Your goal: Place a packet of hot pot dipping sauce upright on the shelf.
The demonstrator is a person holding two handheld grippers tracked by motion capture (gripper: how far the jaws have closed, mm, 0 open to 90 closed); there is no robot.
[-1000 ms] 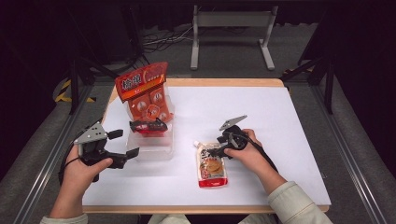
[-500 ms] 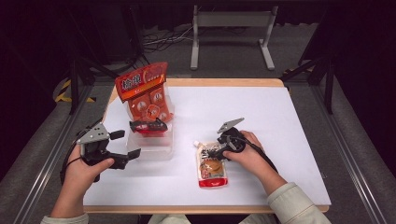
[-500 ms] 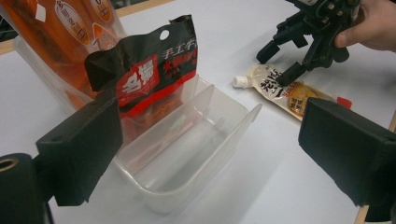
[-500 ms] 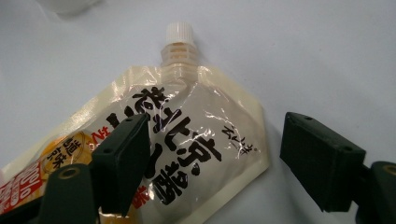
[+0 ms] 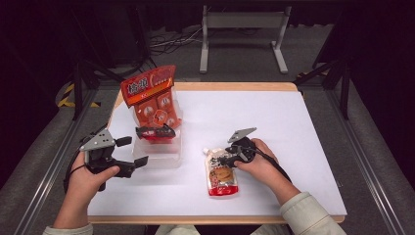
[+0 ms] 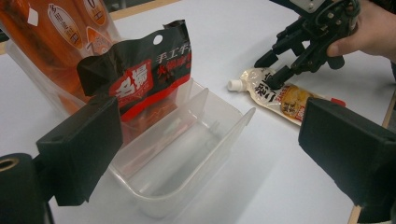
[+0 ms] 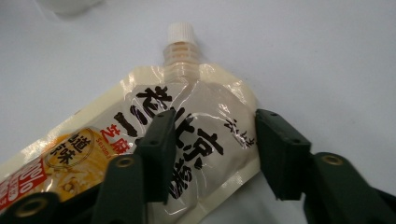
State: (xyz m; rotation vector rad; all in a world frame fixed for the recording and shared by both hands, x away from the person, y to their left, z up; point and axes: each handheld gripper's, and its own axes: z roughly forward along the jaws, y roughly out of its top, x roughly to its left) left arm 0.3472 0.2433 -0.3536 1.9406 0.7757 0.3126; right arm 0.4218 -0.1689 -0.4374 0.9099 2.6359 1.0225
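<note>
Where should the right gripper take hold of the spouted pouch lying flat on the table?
Across the pouch's narrow shoulder just below the white cap, coming down from above. It lies flat, so only its two side edges offer purchase, and the right gripper already straddles that width, its jaws having just been closing.

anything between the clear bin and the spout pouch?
Nothing: bare white table separates the bin from the pouch in the high view. The left gripper view shows the same clear gap.
</note>
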